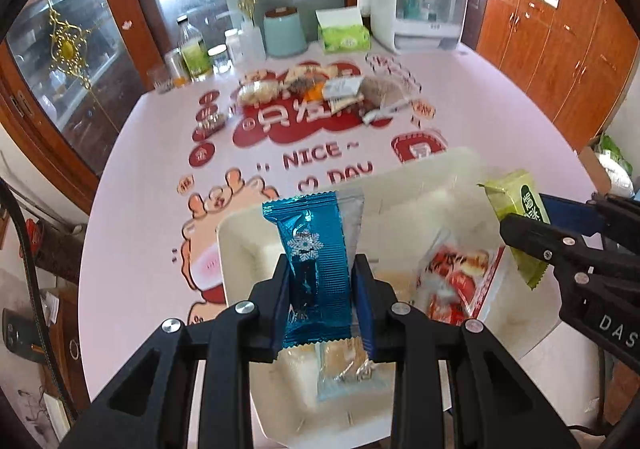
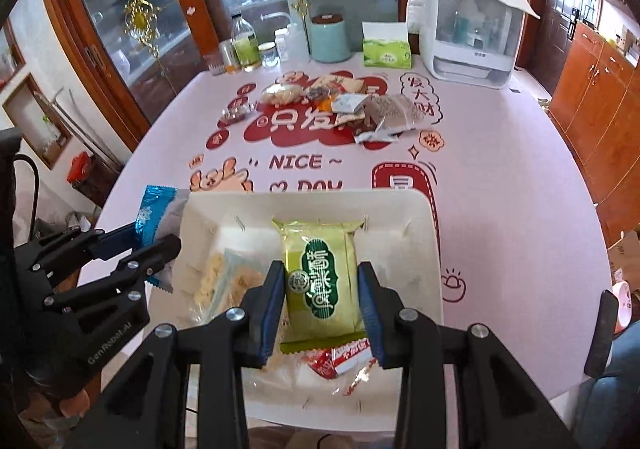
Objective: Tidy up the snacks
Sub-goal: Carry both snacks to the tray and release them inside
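Observation:
My left gripper [image 1: 322,265] is shut on a blue foil snack packet [image 1: 312,241] with a snowflake print, held upright over the near left part of a white tray [image 1: 440,165]. My right gripper [image 2: 320,269] is shut on a green snack packet [image 2: 320,289] above the same tray [image 2: 304,199]. In the tray lie a red packet [image 2: 344,363] and a clear packet of pale crackers [image 2: 224,281]. Each gripper shows in the other's view: the right gripper [image 1: 524,215] with the green packet [image 1: 508,193], and the left gripper [image 2: 158,235] with the blue packet [image 2: 154,205]. A pile of loose snacks [image 2: 340,105] lies mid-table.
The pink printed tablecloth [image 2: 500,169] covers a round table. At its far edge stand a bottle [image 2: 245,41], small jars, a teal canister [image 2: 330,39], a green tissue box [image 2: 386,49] and a white appliance [image 2: 468,29]. Wooden cabinets [image 2: 600,89] stand to the right.

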